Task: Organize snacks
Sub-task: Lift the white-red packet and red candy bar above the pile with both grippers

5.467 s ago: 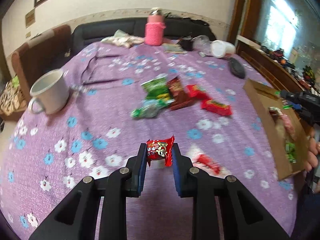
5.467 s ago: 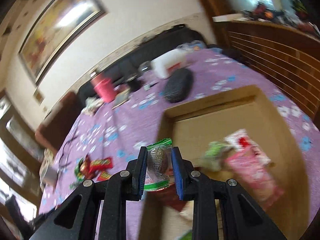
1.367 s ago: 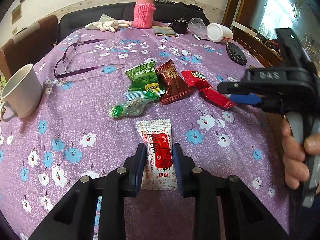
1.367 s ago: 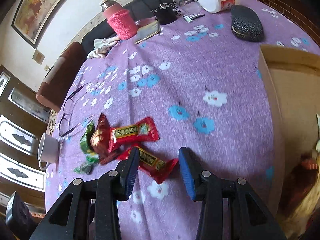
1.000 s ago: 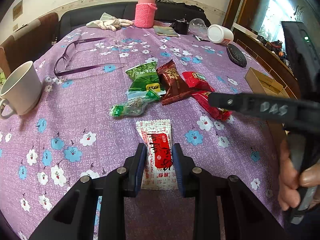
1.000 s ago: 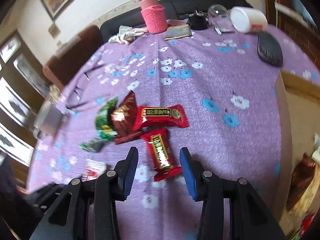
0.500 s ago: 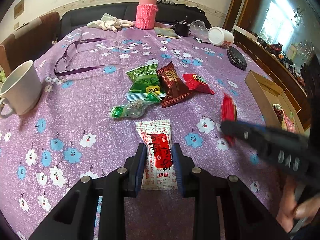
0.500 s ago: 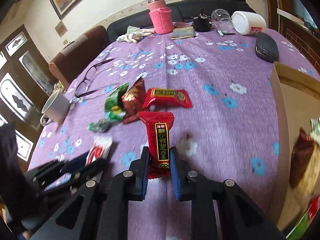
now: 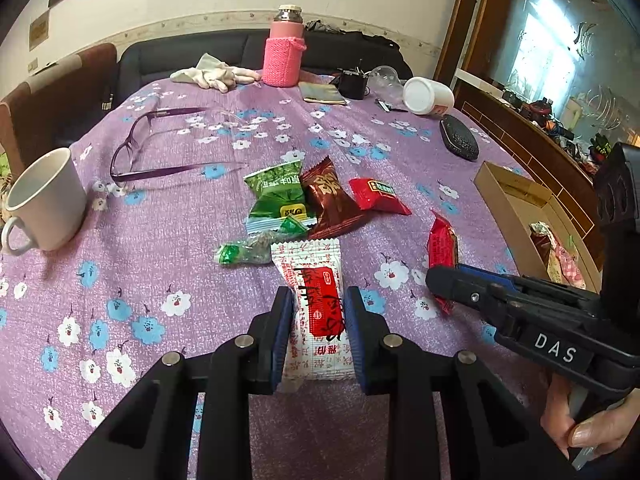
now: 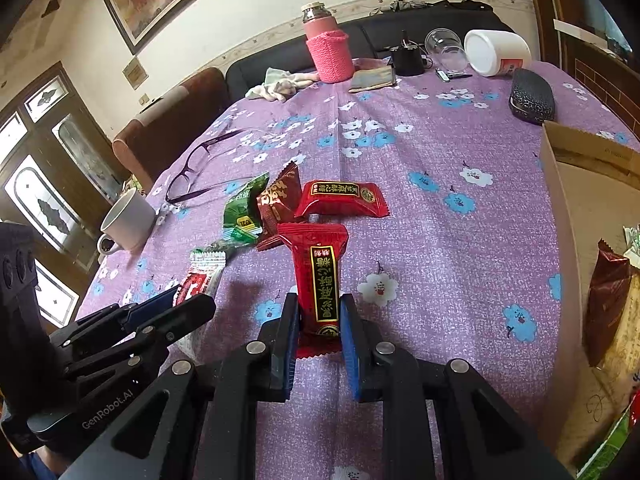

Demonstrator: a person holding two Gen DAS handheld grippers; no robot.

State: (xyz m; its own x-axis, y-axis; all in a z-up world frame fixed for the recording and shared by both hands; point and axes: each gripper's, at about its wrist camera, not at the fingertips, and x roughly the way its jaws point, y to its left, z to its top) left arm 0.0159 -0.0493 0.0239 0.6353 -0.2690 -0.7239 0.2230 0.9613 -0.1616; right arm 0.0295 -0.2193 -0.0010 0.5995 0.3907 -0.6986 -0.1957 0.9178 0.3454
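My left gripper (image 9: 316, 312) is shut on a white snack packet with a red label (image 9: 316, 300), held just above the purple flowered tablecloth. My right gripper (image 10: 319, 328) is shut on a red snack bar with a black label (image 10: 320, 276); it also shows in the left wrist view (image 9: 442, 248). A green packet (image 9: 276, 200), a brown packet (image 9: 330, 200), another red bar (image 9: 378, 196) and a small green candy (image 9: 244, 252) lie in the table's middle. A cardboard box (image 9: 508, 200) with several snacks stands at the right.
A white mug (image 9: 46, 200) stands at the left, purple glasses (image 9: 160, 148) behind it. A pink-sleeved bottle (image 9: 285, 52), white cloth (image 9: 216, 74), white jar (image 9: 426, 96) and black case (image 9: 460, 142) lie at the far side.
My right gripper closed on the red bar and lifted it off the cloth. My left gripper raised the white packet slightly; the two grippers now sit side by side.
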